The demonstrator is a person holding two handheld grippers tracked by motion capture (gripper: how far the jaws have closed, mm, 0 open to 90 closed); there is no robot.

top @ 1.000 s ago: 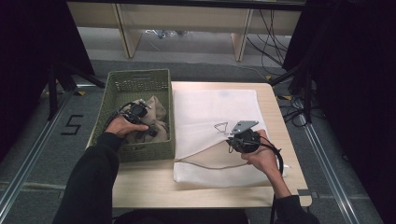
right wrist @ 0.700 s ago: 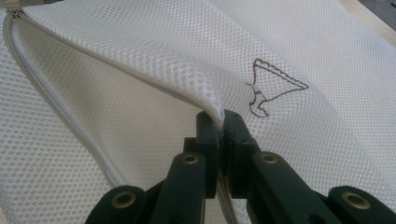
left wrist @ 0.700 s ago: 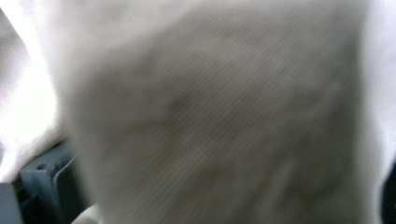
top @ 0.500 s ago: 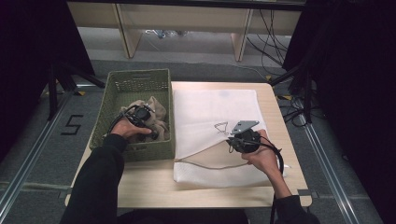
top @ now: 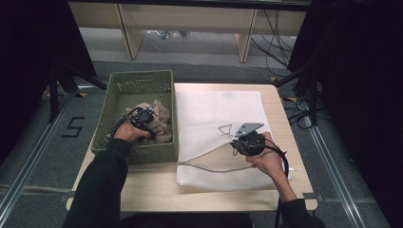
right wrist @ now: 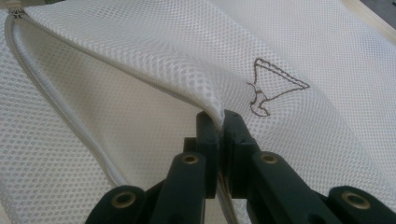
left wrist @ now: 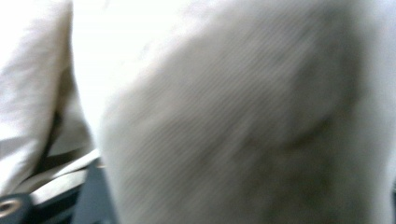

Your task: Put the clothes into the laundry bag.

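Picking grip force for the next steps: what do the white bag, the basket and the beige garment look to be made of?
White bag: soft synthetic-looking mesh, matte; open honeycomb holes, zipper-like edge.
Basket: probably rigid moulded plastic, olive green, matte; regular lattice walls and a handle slot.
Beige garment: woven fabric, maybe cotton; matte, crumpled in soft folds, faint ribbing in the left gripper view, which is blurred.

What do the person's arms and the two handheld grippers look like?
Both arms wear black long sleeves. The left gripper is a compact black unit with a thin black cable looping from it. The right gripper is black too, topped by a grey three-cornered plate, with a black cable trailing back past the wrist. Its jaws are black, jointed links with brass-coloured pivot pins.
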